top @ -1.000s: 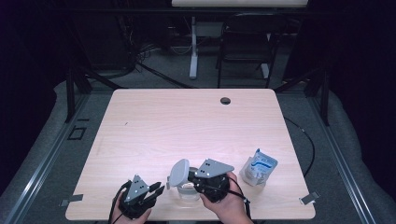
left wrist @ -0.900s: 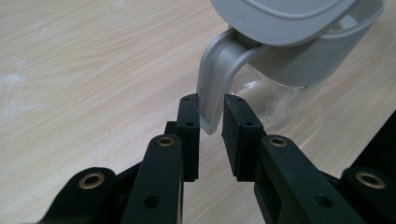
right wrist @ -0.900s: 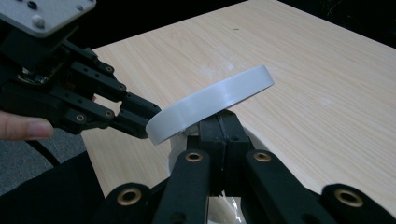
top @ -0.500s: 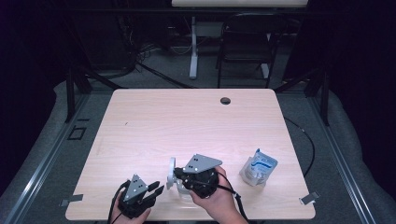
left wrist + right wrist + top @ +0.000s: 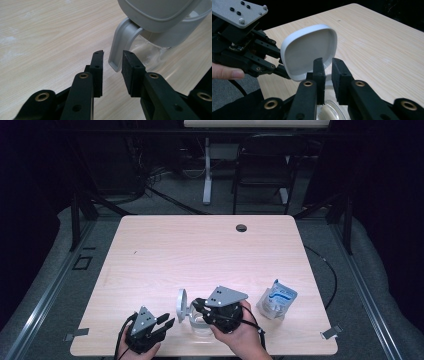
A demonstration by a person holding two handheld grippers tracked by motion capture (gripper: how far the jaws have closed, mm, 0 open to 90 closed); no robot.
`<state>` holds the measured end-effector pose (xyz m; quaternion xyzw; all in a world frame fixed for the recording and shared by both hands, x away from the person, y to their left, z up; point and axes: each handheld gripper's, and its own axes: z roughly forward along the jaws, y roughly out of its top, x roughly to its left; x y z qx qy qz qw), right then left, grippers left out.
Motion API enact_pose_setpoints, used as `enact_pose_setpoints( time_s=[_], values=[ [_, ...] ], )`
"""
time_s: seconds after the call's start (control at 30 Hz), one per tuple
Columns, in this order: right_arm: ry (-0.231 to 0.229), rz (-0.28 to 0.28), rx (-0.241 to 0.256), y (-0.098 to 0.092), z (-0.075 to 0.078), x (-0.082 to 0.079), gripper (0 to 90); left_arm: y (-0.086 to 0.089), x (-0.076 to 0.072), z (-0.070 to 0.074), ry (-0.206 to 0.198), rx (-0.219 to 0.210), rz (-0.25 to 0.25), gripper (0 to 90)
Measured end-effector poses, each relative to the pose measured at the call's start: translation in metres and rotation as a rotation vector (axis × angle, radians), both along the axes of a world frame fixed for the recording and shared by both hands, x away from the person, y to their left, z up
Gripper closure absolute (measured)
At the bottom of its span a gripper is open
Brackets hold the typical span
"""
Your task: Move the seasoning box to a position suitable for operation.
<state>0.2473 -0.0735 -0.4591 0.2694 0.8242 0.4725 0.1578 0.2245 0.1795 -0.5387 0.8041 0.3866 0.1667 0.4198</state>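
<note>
Lid [image 5: 182, 304] newly upright, wooden table [image 5: 210, 250].

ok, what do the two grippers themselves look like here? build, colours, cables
Both are black two-jaw units. The left gripper and right gripper each carry a grey three-cornered plate on top with small screws. Jaws are flat black blocks on linkage arms with brass-coloured pivot bushings. Black cables trail back from each. The hands are bare; no sleeve is visible.

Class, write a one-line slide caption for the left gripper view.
Open left gripper poised at the grey handle of a clear jug with its lid flipped up, on a wooden table.
</note>
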Motion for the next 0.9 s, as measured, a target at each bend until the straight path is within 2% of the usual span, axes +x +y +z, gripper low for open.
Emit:
enact_pose_setpoints(
  time_s=[0.1, 0.27, 0.53, 0.7, 0.9],
  values=[
    [-0.01, -0.009, 0.005, -0.008, -0.001, -0.003, 77.4, 0.001, 0.0, -0.001, 0.002, 0.0, 0.0, 70.5],
    [-0.023, -0.032, 0.035, -0.032, -0.005, -0.011, 71.2, 0.004, 0.0, 0.0, 0.003, -0.009, 0.01, 69.1],
    [0.001, -0.091, 0.087, -0.073, -0.015, -0.023, 61.5, 0.008, 0.001, 0.0, 0.001, -0.021, 0.024, 66.0],
    [0.003, -0.123, 0.078, -0.095, -0.029, -0.032, 54.4, 0.01, 0.001, -0.001, 0.001, -0.022, 0.037, 64.2],
    [0.012, -0.163, 0.064, -0.114, -0.038, -0.039, 52.5, 0.012, 0.001, 0.0, -0.005, -0.026, 0.036, 62.5]
  ],
)
